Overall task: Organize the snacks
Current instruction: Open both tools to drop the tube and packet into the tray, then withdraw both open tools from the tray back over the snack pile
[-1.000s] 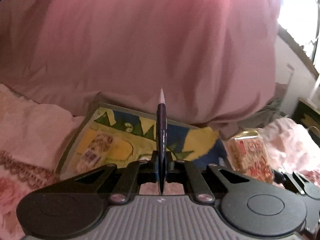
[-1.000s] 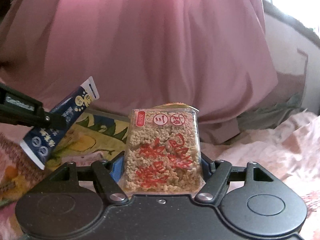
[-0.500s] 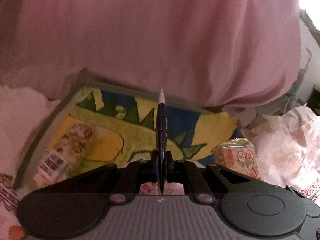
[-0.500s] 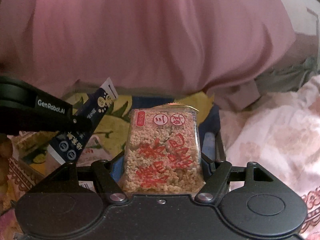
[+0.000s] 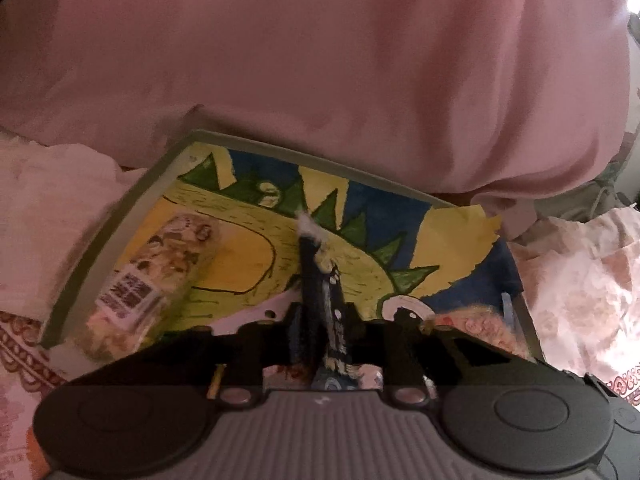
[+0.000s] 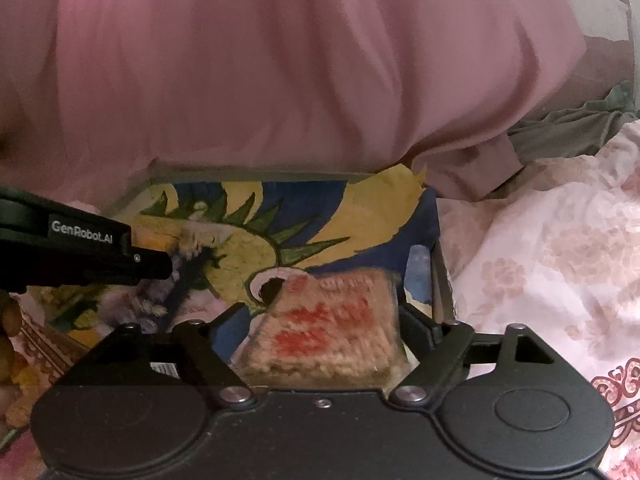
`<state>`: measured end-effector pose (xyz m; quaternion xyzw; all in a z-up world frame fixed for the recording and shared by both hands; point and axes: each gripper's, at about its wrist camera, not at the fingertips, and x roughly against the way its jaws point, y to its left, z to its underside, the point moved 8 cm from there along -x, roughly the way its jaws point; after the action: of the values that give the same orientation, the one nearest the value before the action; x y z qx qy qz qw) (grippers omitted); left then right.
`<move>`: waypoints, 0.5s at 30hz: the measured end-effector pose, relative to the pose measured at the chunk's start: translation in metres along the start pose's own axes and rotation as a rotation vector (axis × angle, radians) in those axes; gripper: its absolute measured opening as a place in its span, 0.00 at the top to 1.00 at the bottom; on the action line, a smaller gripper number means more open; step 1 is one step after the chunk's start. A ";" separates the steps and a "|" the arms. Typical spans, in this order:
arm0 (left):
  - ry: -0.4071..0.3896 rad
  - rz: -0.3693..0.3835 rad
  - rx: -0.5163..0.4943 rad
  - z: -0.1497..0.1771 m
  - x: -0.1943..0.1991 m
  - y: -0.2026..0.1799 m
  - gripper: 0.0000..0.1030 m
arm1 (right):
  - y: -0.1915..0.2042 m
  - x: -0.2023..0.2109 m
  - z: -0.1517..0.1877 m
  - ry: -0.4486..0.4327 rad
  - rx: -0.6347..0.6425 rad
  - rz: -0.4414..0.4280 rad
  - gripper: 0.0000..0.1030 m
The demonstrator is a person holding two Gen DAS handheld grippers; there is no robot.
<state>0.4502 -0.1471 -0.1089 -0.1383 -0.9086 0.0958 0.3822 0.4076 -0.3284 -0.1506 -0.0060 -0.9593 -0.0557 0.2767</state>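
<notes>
Both grippers tilt down over the tray (image 5: 120, 216) — jaws just opening.

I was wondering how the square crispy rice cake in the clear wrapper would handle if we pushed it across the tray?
The rice cake looks flat and blocky, so it should slide, not roll. Its clear wrapper seems slick, probably slippery on the tray. The grainy pressed texture suggests it is light and may crumble if squeezed hard.
</notes>
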 end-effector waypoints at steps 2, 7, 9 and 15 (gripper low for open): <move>-0.015 -0.002 0.010 -0.003 0.007 0.002 0.62 | -0.001 0.009 -0.006 -0.019 -0.008 -0.003 0.15; -0.075 -0.006 0.019 -0.014 0.034 0.003 0.41 | -0.001 0.036 -0.028 -0.086 -0.023 -0.014 0.07; -0.118 -0.013 0.013 -0.019 0.051 0.002 0.27 | -0.001 0.051 -0.037 -0.116 -0.033 -0.017 0.03; -0.278 -0.036 -0.026 -0.032 0.112 -0.002 0.03 | -0.003 0.099 -0.061 -0.214 -0.030 0.004 0.01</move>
<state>0.3980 -0.1101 -0.0114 -0.1123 -0.9564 0.0956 0.2522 0.3560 -0.3404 -0.0466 -0.0180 -0.9825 -0.0684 0.1725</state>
